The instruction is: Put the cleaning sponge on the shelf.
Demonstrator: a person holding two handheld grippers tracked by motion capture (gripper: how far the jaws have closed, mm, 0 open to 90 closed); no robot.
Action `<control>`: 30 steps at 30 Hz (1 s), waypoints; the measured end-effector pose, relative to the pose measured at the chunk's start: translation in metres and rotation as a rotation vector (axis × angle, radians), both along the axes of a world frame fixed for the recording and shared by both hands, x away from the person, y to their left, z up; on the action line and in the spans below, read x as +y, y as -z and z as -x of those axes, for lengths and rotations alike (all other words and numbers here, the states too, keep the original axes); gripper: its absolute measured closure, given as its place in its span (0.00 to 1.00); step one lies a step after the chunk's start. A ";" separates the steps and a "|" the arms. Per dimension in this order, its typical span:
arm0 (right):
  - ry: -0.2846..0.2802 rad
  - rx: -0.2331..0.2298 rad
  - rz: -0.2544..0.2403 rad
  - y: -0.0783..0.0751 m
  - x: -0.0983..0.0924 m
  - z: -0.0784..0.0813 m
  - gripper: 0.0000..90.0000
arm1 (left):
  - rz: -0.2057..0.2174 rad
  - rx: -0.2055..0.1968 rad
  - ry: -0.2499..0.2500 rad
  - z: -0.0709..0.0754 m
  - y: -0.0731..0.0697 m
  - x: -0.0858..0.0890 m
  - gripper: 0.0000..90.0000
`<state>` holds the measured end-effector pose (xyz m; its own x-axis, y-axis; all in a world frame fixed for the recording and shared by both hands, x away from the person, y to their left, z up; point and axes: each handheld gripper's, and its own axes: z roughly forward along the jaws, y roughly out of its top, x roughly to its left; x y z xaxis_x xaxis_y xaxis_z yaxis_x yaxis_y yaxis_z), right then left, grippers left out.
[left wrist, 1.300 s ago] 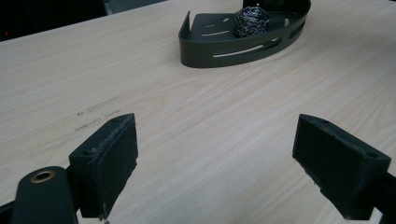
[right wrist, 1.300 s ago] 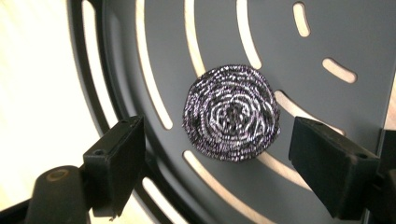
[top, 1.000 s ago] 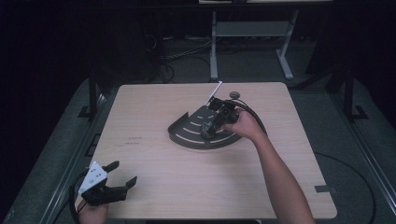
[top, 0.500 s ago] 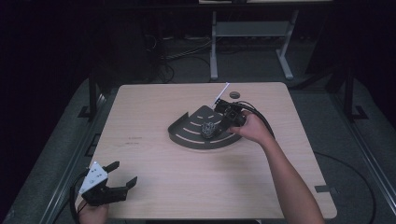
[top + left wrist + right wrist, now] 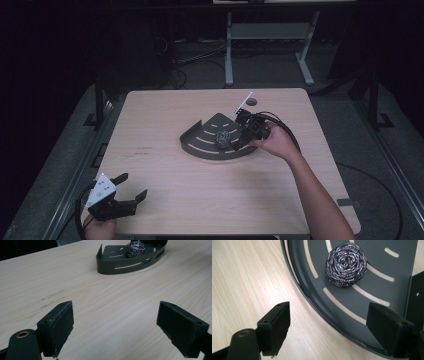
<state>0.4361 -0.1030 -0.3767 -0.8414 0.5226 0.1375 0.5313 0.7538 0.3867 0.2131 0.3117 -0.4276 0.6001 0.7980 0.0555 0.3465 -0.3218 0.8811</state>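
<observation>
One steel scourer [image 5: 346, 264], one grey corner tray [image 5: 200, 145].
Right gripper [image 5: 243, 138] angled over tray rim, jaws wide, empty; left gripper [image 5: 131, 195] low, agape, empty.

Glinting wire scourer [image 5: 346, 264], matt tray [image 5: 402, 262]

High view dim, surroundings black; close views bright, sharp, soft shadows.

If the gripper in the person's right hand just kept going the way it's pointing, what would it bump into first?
Probably the curved rim of the dark slotted tray, which crosses between the open jaws of the right gripper. The steel wool scrubber lies farther along inside the tray. Depth is hard to judge, so it might touch the table first.
</observation>
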 end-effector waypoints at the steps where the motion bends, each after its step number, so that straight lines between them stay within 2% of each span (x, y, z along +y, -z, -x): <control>1: 0.000 0.003 -0.005 0.001 -0.002 0.001 0.21 | -0.001 0.002 0.000 0.000 0.000 0.000 0.15; 11: -0.004 0.011 -0.005 0.006 -0.012 0.012 0.21 | -0.004 0.004 0.001 0.000 0.000 -0.001 0.15; 30: 0.029 0.025 -0.015 0.019 -0.051 0.036 0.21 | -0.009 0.005 0.004 0.000 0.001 -0.003 0.15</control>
